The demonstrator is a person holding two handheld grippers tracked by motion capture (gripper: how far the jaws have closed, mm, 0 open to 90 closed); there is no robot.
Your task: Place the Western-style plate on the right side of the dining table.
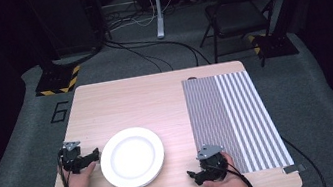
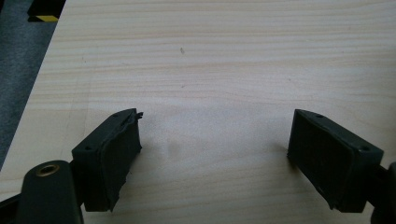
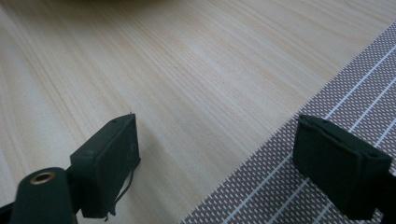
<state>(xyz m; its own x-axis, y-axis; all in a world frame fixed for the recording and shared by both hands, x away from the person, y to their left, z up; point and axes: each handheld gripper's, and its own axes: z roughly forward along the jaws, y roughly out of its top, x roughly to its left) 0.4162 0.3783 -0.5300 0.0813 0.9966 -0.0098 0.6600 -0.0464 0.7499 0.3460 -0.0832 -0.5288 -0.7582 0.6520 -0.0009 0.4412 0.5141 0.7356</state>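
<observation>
On the pale wooden table point(image 1: 145, 97) there were two grippers, one white plate and one striped placemat, taken here from left to right. The left gripper point(image 1: 94, 156), held in the person's left hand point(image 1: 81, 180) near the table's left front corner, lay low over the wood with its jaws pointing toward the plate; in the left gripper view point(image 2: 212, 144) both black jaws stood wide apart with only bare wood between them, gripping nothing. Just to its right sat the single plate point(image 1: 132, 157), round and empty, flat on the table, its left rim just beside the left jaw tips, though whether they touched could not be told. It may have been a stack, since a second rim seemed to show at its lower edge. Farther right, well apart from the plate, the right gripper point(image 1: 193, 176) rested in the right hand point(image 1: 226, 182) at the front edge, jaws pointing left. In the right gripper view point(image 3: 215, 163) its jaws were likewise spread wide and empty, one over the wood and the other over the placemat point(image 3: 327, 140). That one mat point(image 1: 234, 118), grey with white stripes, covered the table's right side.
</observation>
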